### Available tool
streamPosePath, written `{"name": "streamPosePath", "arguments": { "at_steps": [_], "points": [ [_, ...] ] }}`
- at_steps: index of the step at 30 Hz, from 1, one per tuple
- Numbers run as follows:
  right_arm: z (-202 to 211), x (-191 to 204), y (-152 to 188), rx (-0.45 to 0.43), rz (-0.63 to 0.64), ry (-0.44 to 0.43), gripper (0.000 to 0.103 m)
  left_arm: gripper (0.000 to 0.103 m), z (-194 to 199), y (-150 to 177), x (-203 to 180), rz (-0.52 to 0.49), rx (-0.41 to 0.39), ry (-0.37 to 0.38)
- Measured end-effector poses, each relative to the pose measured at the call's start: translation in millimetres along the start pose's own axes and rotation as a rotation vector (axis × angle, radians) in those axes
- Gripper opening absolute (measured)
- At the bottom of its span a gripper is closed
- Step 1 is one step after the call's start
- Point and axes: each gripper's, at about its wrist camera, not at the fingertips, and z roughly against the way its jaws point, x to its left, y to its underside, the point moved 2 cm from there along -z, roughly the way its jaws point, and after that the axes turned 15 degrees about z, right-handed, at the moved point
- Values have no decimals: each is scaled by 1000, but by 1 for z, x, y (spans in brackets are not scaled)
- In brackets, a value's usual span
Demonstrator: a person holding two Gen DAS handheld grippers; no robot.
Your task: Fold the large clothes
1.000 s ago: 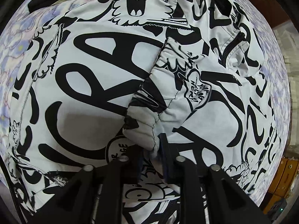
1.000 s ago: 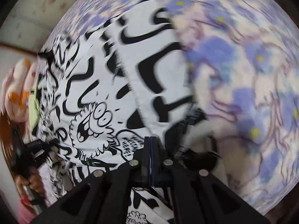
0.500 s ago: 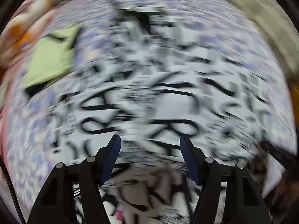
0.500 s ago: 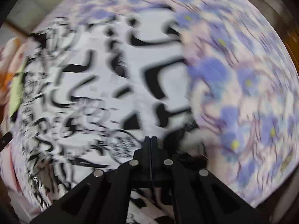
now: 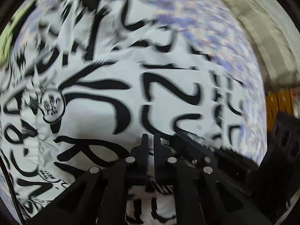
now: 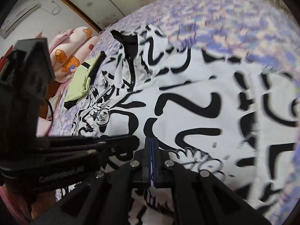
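Left wrist view: printed garment [image 5: 116,78] spread flat on flowered bed [image 5: 215,28]. Left tongs [image 5: 151,140] just closed, nearly together, nothing seen between. Right tongs [image 6: 151,144] pressed together, empty, alongside, likely readied for next fold.

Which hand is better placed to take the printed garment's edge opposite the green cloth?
Right, probably. The right gripper sits on that side; the left gripper, jaws just closed, nothing clearly between them, is nearer the green cloth.

Jacket [image 6: 196,101]: white, black graffiti lettering and cartoons. Bedsheet [image 6: 225,15] beneath: purple floral. Cloth [image 6: 78,82] beside jacket: lime green. Grippers: black.
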Motion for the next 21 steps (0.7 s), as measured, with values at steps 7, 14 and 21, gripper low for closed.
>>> {"name": "streamPosePath", "arguments": {
  "at_steps": [7,14,21],
  "points": [
    [-35,-24,1,55,-13,15,0,2,-23,-29,42,220,-53,32],
    [-20,-70,-22,48,21,182,0,2,-6,-61,81,289,-209,-125],
    [23,-133,-15,-55,-103,258,0,1,-2,-75,126,363,-233,-107]
  ]
}}
